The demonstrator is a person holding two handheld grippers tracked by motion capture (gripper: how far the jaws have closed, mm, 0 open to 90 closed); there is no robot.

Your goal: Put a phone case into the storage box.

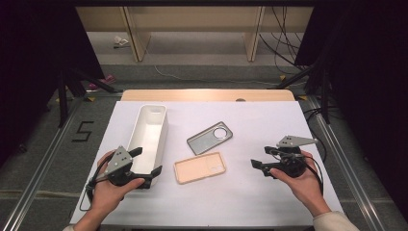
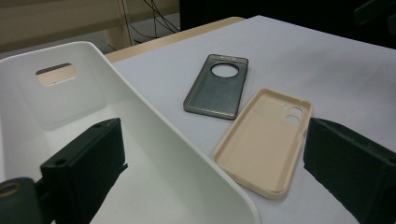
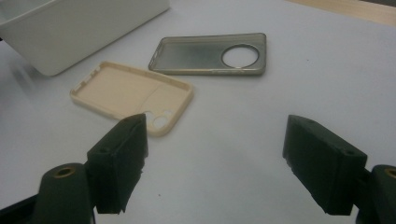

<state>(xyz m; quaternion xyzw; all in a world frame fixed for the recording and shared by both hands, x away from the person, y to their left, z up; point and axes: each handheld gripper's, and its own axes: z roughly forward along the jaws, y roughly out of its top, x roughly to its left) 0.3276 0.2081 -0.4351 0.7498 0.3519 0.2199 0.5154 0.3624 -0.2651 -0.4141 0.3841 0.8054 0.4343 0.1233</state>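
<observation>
Both grippers wait over the bench, jaws spread and empty.

The left gripper [image 1: 146,162] straddles the near wall of the white bin [image 1: 156,115]; the right gripper [image 1: 260,156] hangs just right of the beige phone case [image 1: 199,167], with the grey phone case [image 1: 210,137] lying just behind it.

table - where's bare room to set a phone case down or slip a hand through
Free: the white table top between the grey case and the right tongs, its far right corner, and the near strip between the hands. Crowded: the left-centre, where the white bin, the beige case and the open left tongs astride the bin's wall sit close.
</observation>
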